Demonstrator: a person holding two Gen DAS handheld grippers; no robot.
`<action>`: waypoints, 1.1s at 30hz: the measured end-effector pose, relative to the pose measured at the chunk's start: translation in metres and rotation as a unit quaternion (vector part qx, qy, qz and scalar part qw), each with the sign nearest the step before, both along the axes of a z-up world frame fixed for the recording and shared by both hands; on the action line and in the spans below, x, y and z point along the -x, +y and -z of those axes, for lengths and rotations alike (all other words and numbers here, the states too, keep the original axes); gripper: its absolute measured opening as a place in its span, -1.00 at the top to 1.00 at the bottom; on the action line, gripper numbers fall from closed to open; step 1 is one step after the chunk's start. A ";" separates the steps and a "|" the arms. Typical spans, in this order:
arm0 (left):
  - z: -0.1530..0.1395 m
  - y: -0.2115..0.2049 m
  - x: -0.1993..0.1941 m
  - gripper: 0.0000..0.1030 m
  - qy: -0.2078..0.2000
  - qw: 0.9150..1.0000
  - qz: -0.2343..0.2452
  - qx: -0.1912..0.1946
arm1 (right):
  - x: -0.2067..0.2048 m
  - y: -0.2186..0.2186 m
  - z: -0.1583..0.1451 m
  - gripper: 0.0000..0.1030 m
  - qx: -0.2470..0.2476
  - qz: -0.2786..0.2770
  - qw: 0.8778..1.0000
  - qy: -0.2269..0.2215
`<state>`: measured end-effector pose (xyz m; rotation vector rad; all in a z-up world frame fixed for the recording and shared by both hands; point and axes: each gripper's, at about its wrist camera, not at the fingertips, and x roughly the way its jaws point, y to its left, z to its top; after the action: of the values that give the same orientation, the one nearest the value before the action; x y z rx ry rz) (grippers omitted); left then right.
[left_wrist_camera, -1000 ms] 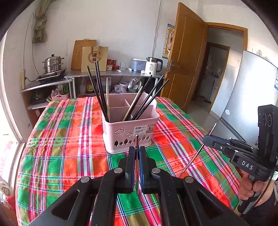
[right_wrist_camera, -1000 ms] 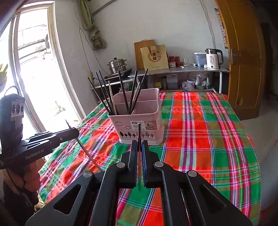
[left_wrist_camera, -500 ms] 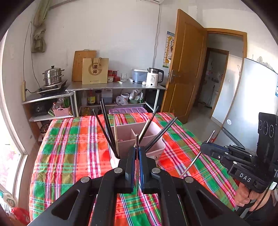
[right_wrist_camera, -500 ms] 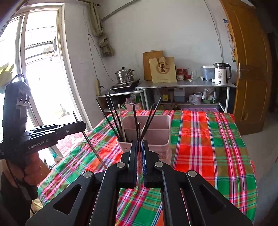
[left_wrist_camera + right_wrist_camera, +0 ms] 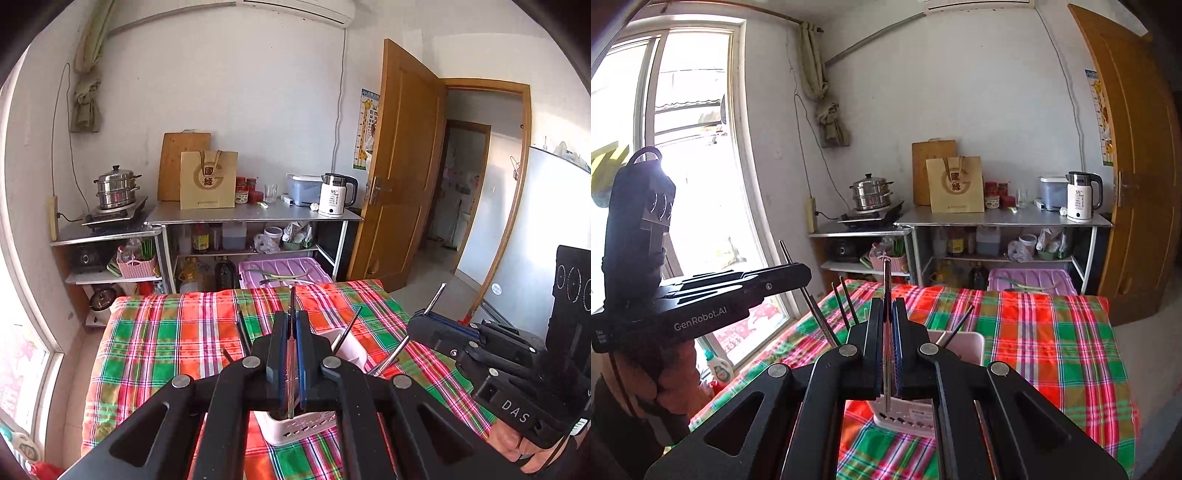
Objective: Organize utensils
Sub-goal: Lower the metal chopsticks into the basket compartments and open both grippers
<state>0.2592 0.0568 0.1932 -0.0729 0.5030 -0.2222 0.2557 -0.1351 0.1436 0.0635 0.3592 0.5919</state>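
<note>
Both my jaws stay clamped, each on one metal chopstick [image 5: 291,306] [image 5: 886,280]. I've risen since a second ago; the pink basket [image 5: 960,338] on the bench now sits below at 6 o'clock, ready for dropping in.

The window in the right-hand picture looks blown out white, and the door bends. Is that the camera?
Yes. Right wrist view: the window is overexposed, silhouetting the left hand-held gripper; the door curves from fisheye distortion. Left wrist view: light is even, but the door and dark corners show the same warp.
</note>
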 end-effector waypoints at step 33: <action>0.090 0.002 -0.040 0.92 0.075 0.997 -0.004 -0.009 | -0.042 0.025 0.070 0.91 0.066 0.009 0.995 0.075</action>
<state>0.2993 0.0593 0.1031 -0.0735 0.6537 -0.2047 0.2982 -0.1105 0.0737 -0.0166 0.5423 0.5457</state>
